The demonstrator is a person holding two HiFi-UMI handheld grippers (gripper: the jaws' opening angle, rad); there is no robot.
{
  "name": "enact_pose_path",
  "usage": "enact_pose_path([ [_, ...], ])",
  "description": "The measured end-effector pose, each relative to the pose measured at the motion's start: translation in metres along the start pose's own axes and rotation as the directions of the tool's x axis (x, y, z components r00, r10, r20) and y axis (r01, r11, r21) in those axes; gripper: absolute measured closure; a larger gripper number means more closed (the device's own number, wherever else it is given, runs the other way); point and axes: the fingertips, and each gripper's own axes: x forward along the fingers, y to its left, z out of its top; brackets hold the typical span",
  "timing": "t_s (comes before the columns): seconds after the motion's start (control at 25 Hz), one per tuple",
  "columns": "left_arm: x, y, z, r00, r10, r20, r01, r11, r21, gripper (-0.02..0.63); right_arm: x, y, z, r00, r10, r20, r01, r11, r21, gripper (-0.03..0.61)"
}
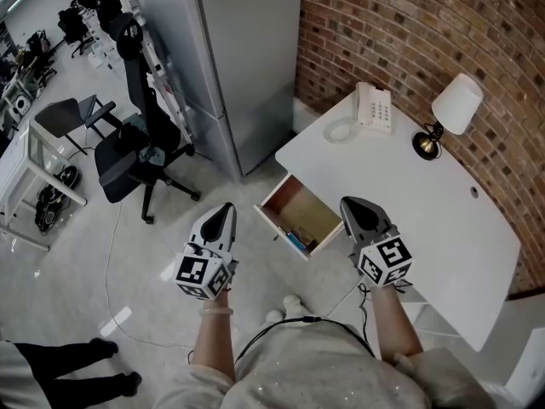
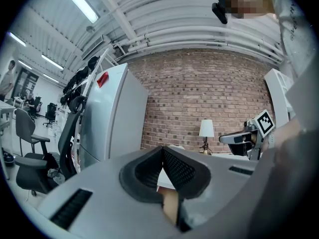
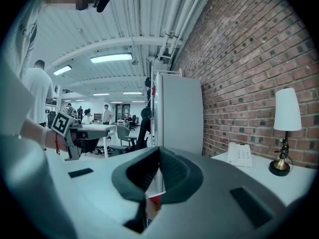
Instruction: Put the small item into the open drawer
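**Student:** How do the two grippers stand?

**Tutor:** Left gripper (image 2: 162, 154): jaws together, the ribbed pads meeting at their tips, nothing between them. Right gripper (image 3: 159, 156): likewise fully closed and holding nothing. Through the gap below the right gripper's pads a red-and-white patch (image 3: 155, 200) shows. It lies beyond the jaws, and what it is cannot be told.

**Student:** Where do they sit in relation to the drawer?

**Tutor:** In the head view the drawer (image 1: 300, 206) is pulled out from the white desk (image 1: 409, 194) and stands open between the two grippers. The right gripper is over the desk's edge, just beside the drawer's right corner. The left gripper is over the floor to the drawer's left, apart from it. Both point away from the person, toward the brick wall (image 1: 409, 24).

**Student:** And the small item?

**Tutor:** Neither gripper carries it. A blue object (image 1: 297, 242) lies inside the drawer at its front edge, and the rest of the wooden bottom is bare. Whether this object is the small item cannot be told.

**Student:** What surrounds the work area?

**Tutor:** On the desk, near the wall, are a white telephone (image 1: 374, 107) and a lamp (image 1: 456, 105) with a white shade, well apart from the drawer. A tall grey cabinet (image 1: 238, 58) stands left of the desk, and a black office chair (image 1: 136, 147) stands farther left on the floor.
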Motion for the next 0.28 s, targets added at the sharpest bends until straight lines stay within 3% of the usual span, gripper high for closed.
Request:
enact_pose_path([
  [0.28, 0.0004, 0.0023, -0.0012, 1.000, 0.001, 0.005, -0.001, 1.000, -0.003, 0.609, 0.0037, 0.0011, 0.0003, 1.000, 0.010, -0.006, -0.010, 1.000, -0.009, 0.572],
])
